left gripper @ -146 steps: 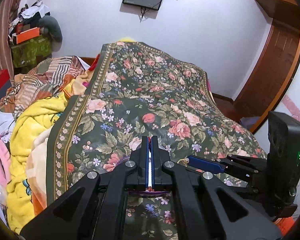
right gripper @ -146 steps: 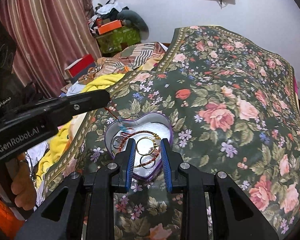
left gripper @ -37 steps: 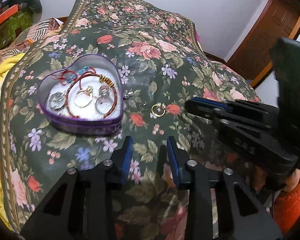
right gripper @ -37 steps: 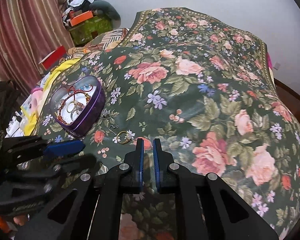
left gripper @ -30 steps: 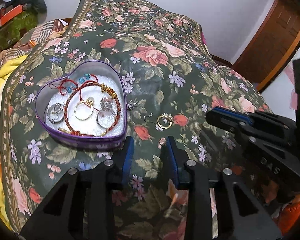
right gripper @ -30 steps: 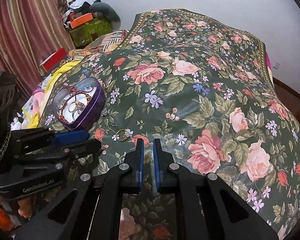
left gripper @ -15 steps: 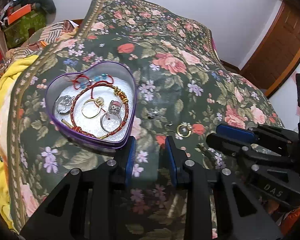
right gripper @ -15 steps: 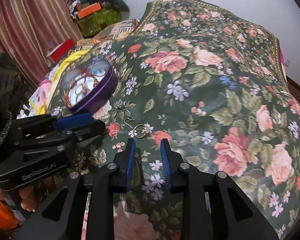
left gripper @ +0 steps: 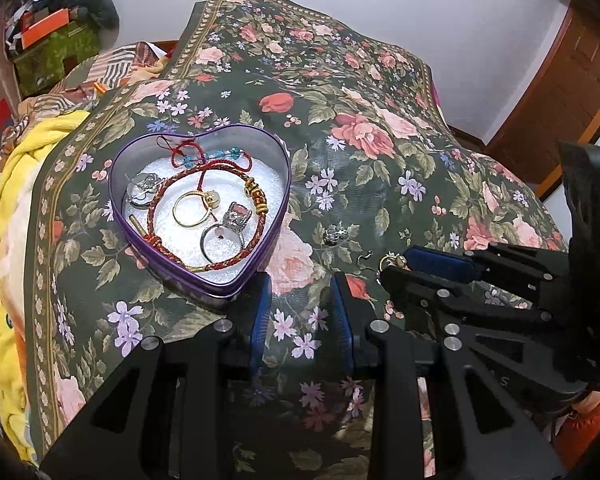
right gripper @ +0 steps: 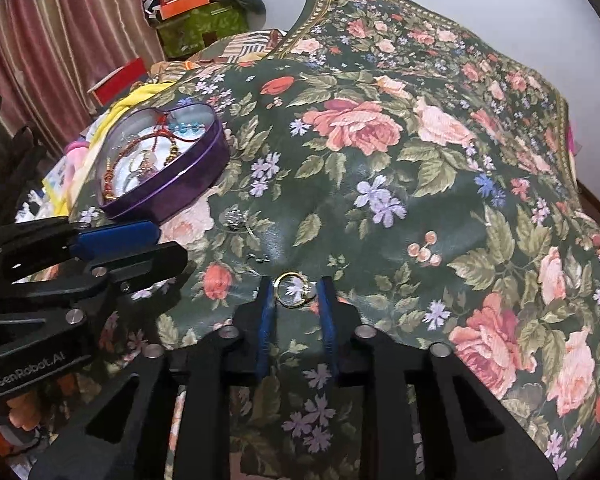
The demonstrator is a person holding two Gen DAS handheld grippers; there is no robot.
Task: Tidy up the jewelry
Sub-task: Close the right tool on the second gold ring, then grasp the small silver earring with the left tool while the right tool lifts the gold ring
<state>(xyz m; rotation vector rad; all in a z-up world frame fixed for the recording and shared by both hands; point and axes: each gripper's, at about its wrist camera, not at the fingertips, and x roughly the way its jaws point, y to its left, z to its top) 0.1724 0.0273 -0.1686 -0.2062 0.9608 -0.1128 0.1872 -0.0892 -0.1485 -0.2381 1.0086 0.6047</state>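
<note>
A purple heart-shaped tin (left gripper: 236, 286) (right gripper: 172, 196) sits on the floral bedspread and holds a red braided bracelet (left gripper: 204, 184), a gold ring (left gripper: 194, 210), silver rings and a beaded cord. A loose gold ring (right gripper: 294, 289) lies on the spread between the open fingers of my right gripper (right gripper: 294, 290); in the left wrist view only its edge (left gripper: 388, 260) shows beside the right gripper. A silver earring (left gripper: 335, 235) (right gripper: 236, 218) and a small hook (right gripper: 258, 258) lie between tin and ring. My left gripper (left gripper: 300, 300) is open and empty, just in front of the tin.
The floral bedspread (right gripper: 380, 128) covers the whole bed. Yellow and striped blankets (left gripper: 8, 184) are piled at the left. Boxes and clutter (right gripper: 196, 20) stand by the curtain at the back left. A wooden door (left gripper: 572, 80) is at the right.
My right gripper has opened and moved forward so its fingers straddle the gold ring. My left gripper has moved slightly closer to the tin and stays open.
</note>
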